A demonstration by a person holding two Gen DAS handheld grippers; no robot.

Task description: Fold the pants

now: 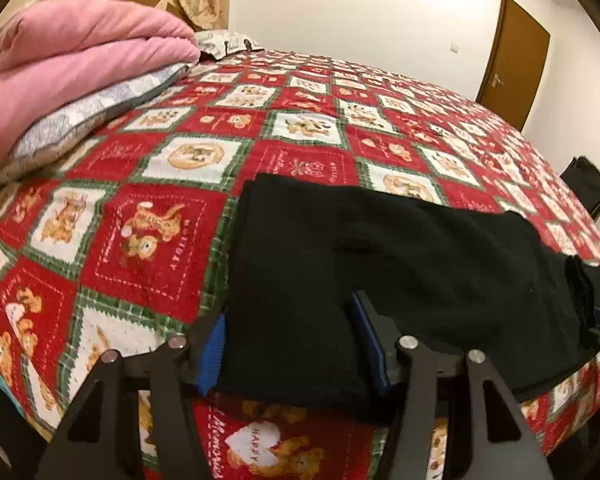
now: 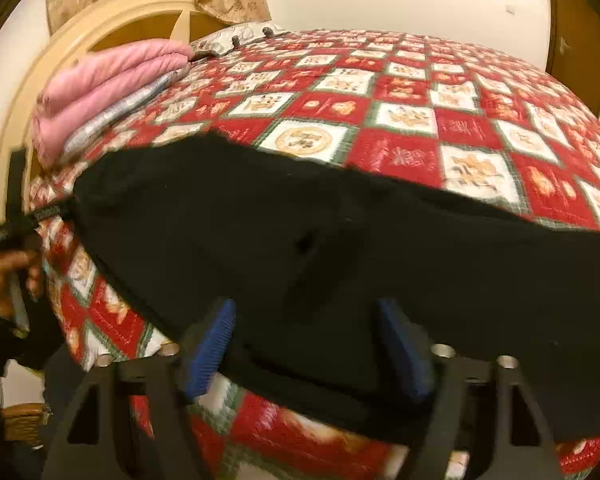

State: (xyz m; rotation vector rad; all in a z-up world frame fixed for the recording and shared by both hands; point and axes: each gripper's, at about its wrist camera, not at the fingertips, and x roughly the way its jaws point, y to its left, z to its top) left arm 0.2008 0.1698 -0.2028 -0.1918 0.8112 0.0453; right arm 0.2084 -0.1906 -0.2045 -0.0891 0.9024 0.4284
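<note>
Here both grippers, left gripper (image 1: 288,344) and right gripper (image 2: 306,344), straddle black pants (image 1: 380,248).

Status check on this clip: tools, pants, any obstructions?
Left tool open, straddling black pants' near edge. Right tool open, same edge. Pants flat on quilt. Pink blanket well clear.

Both wrist cameras sit low and close at the near bed edge, facing across the quilt (image 1: 308,128); both show the black pants (image 2: 300,240).
</note>
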